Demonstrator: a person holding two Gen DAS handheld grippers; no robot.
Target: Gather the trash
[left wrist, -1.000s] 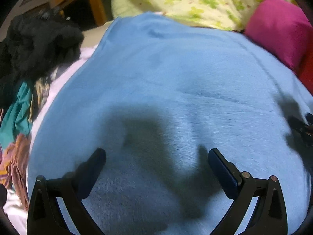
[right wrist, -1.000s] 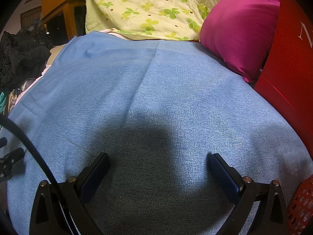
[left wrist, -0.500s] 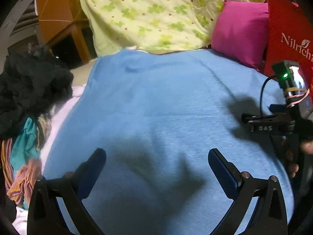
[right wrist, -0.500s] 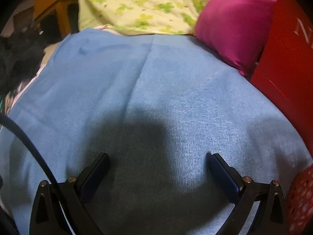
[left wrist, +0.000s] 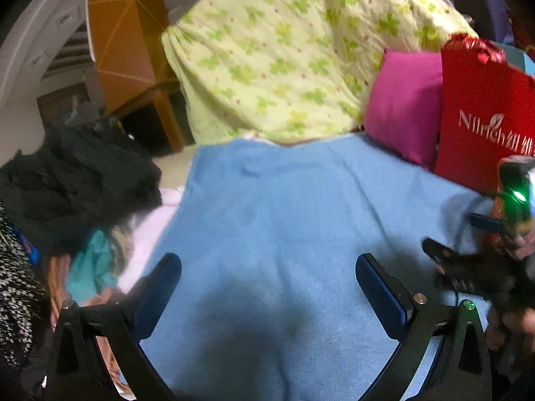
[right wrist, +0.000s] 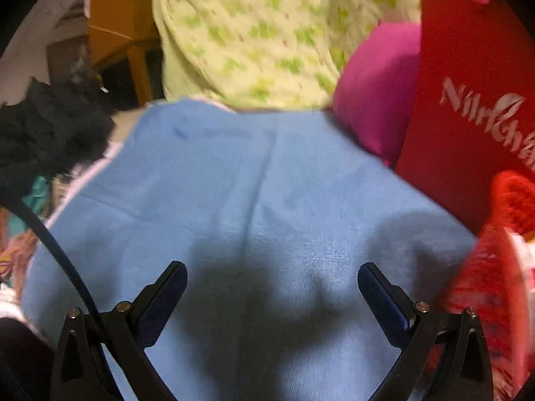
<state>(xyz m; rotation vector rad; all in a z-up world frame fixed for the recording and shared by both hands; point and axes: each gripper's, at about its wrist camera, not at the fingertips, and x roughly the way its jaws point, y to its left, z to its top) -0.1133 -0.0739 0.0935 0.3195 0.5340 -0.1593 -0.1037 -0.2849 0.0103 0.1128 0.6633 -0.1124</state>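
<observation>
Lifted and tilted back from the blue blanket (left wrist: 284, 217); both grippers (left wrist: 267, 277) (right wrist: 272, 284) spread, empty. No trash visible; risks snagging blanket or red bag (right wrist: 468, 100).

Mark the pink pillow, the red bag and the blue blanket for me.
pink pillow (left wrist: 401, 107), left wrist view, middle of its front face.
red bag (right wrist: 468, 77), right wrist view, plain red panel above the white lettering.
blue blanket (right wrist: 267, 183), right wrist view, lit middle along the crease.
</observation>
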